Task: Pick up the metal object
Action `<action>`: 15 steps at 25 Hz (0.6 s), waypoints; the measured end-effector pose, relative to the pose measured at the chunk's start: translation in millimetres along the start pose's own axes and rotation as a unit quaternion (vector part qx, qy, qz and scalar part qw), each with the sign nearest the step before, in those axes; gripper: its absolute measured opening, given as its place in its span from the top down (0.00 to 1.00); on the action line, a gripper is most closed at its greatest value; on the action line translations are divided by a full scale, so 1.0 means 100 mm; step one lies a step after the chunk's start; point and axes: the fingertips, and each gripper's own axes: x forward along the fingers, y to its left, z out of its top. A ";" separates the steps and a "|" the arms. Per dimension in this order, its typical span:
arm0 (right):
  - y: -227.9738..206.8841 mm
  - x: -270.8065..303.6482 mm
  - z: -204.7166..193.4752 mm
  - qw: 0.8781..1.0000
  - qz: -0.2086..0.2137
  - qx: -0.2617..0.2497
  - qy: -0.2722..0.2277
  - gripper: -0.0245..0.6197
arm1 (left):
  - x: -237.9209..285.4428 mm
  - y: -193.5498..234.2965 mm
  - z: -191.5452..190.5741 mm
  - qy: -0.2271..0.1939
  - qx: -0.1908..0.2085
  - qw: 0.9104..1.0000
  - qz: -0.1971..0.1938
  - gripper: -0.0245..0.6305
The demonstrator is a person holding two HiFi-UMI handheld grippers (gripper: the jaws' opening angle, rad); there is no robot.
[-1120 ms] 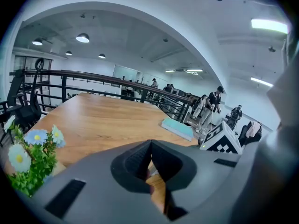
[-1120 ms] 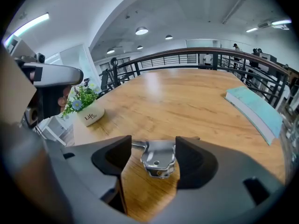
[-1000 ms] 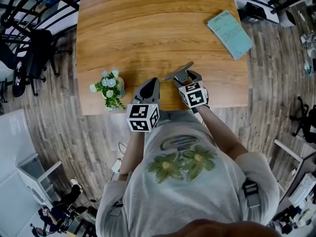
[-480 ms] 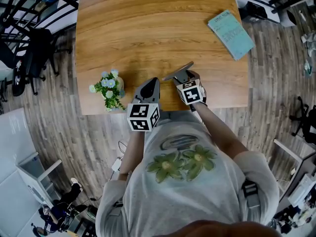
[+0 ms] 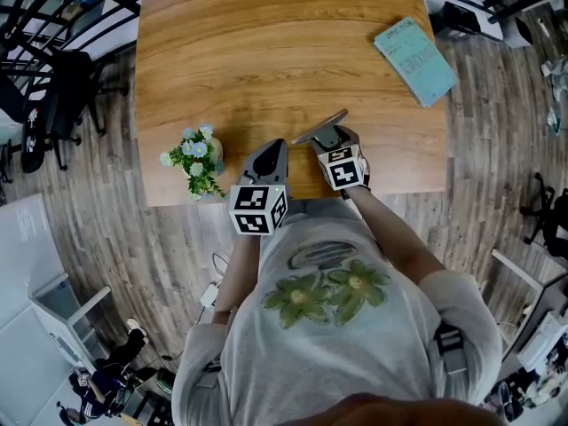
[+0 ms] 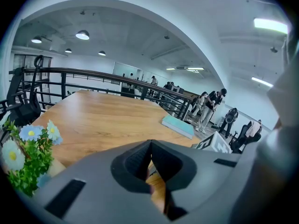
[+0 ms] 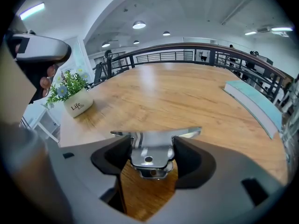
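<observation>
Your right gripper [image 5: 330,138] clamps the metal object [image 7: 148,154] at the wooden table's [image 5: 266,51] near edge. Your left gripper [image 5: 270,152], just beside it, is closed on nothing. A flower pot [image 5: 197,161] stands left, a teal book [image 5: 414,60] far right, with plank floor [image 5: 497,131] all round.

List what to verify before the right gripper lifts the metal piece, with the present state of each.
1. Right gripper shut on the metal object: ok.
2. Fingers on the object's middle, its bar sticking out on both sides: ok.
3. Object clear of the table: cannot tell.
4. Left gripper shut, empty, apart from the object: ok.
5. Flower pot and book away from the object: ok.
</observation>
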 end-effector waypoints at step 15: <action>0.05 -0.15 0.18 1.000 0.022 -0.012 -0.008 0.51 | -0.09 0.08 -0.02 -0.005 0.000 1.000 0.014 0.94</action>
